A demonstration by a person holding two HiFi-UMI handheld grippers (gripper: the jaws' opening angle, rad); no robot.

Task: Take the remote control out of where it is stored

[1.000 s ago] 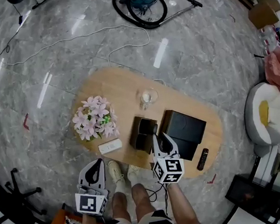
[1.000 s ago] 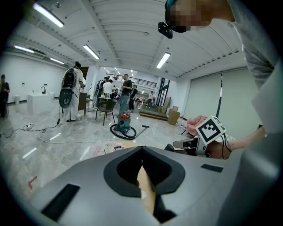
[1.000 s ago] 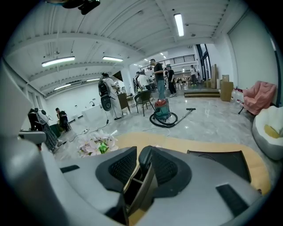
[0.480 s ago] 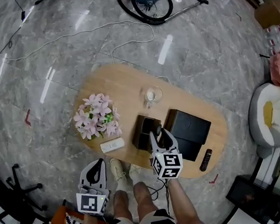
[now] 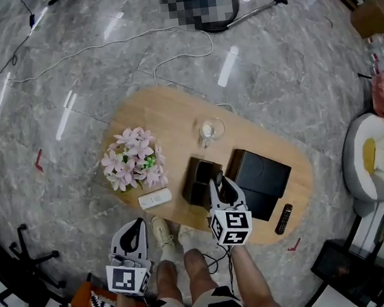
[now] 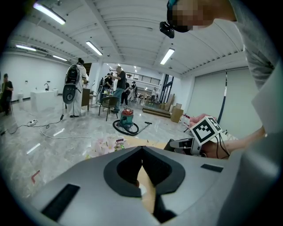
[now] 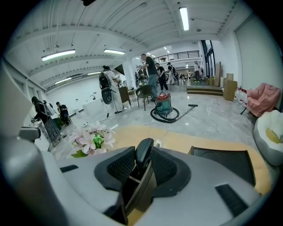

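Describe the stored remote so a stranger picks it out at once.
On the oval wooden table, a dark open holder sits beside the black box. The black remote stands upright in it; the white remote and a second black remote lie flat.

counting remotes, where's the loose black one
Head view, right side: the black remote lies at the table's near edge, just right of the black box.

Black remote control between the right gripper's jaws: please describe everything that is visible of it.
The slim black remote control, with a rounded top and plastic by its look, stands upright in the dark compartmented holder on the wooden table. Only its upper end shows. The right gripper, its jaws just closing, presses both sides.
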